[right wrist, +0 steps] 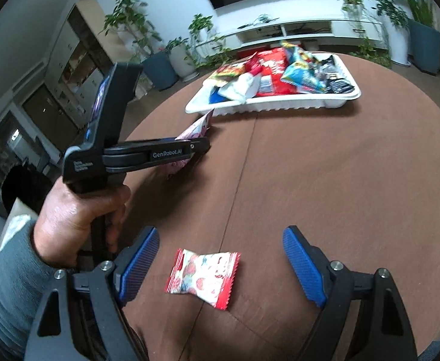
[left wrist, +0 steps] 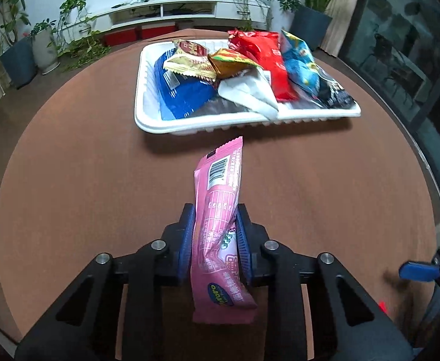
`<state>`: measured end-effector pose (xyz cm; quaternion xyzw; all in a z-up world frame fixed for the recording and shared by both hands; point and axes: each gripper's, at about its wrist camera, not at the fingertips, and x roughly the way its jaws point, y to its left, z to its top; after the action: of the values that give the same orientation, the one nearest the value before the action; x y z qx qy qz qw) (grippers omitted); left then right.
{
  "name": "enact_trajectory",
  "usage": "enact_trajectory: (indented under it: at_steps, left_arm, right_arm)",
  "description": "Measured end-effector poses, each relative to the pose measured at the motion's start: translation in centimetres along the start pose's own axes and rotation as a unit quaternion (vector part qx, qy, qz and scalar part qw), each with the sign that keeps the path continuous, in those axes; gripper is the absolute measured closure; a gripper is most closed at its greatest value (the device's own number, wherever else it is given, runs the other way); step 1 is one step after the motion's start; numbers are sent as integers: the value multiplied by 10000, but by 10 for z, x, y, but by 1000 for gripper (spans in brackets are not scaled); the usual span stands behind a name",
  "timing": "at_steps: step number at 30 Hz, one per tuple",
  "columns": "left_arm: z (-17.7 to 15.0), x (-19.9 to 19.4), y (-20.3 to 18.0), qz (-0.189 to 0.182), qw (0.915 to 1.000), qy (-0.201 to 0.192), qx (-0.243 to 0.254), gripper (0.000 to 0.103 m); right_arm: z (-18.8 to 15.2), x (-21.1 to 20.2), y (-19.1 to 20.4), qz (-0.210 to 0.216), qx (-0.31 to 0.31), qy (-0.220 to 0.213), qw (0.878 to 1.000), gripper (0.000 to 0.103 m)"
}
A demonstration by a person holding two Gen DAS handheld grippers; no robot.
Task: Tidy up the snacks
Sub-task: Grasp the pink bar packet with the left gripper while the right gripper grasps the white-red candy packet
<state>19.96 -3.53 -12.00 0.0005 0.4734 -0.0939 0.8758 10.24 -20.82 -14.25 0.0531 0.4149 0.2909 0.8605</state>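
While pinched between the blue fingers (left wrist: 187,246) of the left gripper (left wrist: 215,240), pink snack packet (left wrist: 217,210) held edge-up above the brown counter (left wrist: 69,180), far end pointing toward the white tray (left wrist: 147,120). Looks light, soft and crinkly: thin film wrapper, already twisting where the pads press, so likely to flop or slide if gripped at a sealed end. Best taken across the filled middle, as now.

Right gripper (right wrist: 220,266) with fingers spread wide, nothing between the pads, hanging over a small red-and-white sachet (right wrist: 203,276) lying flat on the counter. Also judged light and slippery; low profile, so better gripped across the short sides, pads close to the surface, away from the serrated ends.

Tray set toward the far side of the counter, well apart from the sachet, nearer to the pink packet. Piled inside: blue packet (left wrist: 184,90) at left, cream-and-red packet (left wrist: 190,63) on top of it, orange-green packet (left wrist: 232,63), white wrapper (left wrist: 250,93) drooping over the front rim, red bag (left wrist: 265,60), light-blue bag (left wrist: 301,66), dark packet (left wrist: 334,96) at right. Loose heap, little free floor left; fresh packets likely to rest on top and could slip off.
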Motion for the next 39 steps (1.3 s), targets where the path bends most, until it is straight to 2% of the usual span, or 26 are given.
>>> enact_trajectory:
  at_steps: [5,11,16,21,25,33,39]
  left_arm:
    - [-23,-16,4,-313,9995,32,-47,82]
    - [-60,-39,7,-649,9976,33,-226,83]
    - [-85,-54,0,-774,9968,40,-215,83]
    - [-99,-64,-7,-785,9968,39,-135,83]
    - [-105,-69,-12,-705,9975,39,-19,83]
    - [-110,-73,-20,-602,9981,29,122,83]
    - [-113,-75,-20,-540,9984,47,184,83]
  right_arm:
    - [-7,9,21,114,-953,324,9949,17]
    - [-9,16,47,168,-2493,752,9654,18]
    - [3,23,52,218,-3217,1123,9399,23]
    - [0,38,55,353,-3603,1671,9171,30]
    - [-8,47,56,382,-3773,1981,9039,33]
    - [-3,54,55,523,-3730,2069,9029,36]
    - [5,58,57,440,-3811,2196,8970,44]
